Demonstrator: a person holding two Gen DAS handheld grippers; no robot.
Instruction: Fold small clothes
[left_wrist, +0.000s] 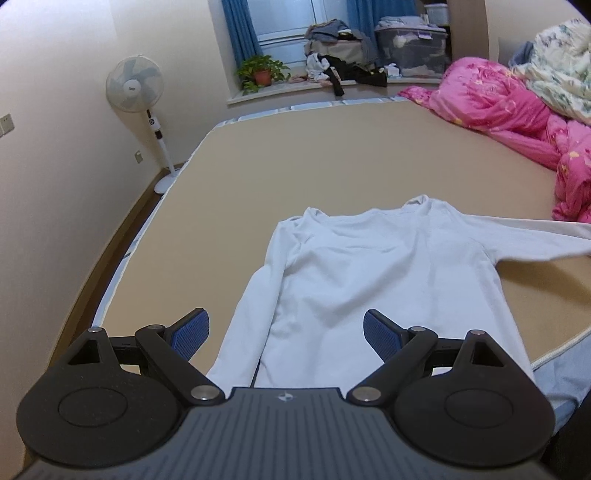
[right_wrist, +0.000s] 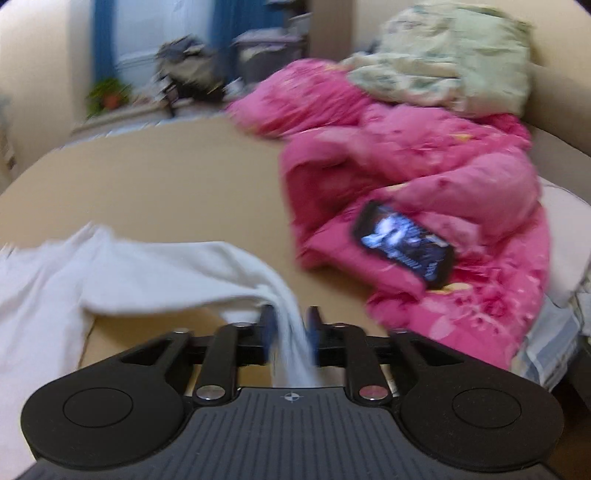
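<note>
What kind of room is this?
Most likely a bedroom: a big bed with a pink quilt bunched up on it, and a standing fan by the wall.

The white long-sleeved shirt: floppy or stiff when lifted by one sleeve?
Probably floppy: the sleeve sags between the right hand-held gripper and the white long-sleeved shirt. Likely light: its thin, wrinkled body lies flat on the bed. It would probably trail, not lift whole.

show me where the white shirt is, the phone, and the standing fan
White shirt (left_wrist: 373, 280): left wrist view, middle of its body.
Phone (right_wrist: 400, 243): right wrist view, middle of its lit screen.
Fan (left_wrist: 135, 84): left wrist view, centre of its round head.
</note>
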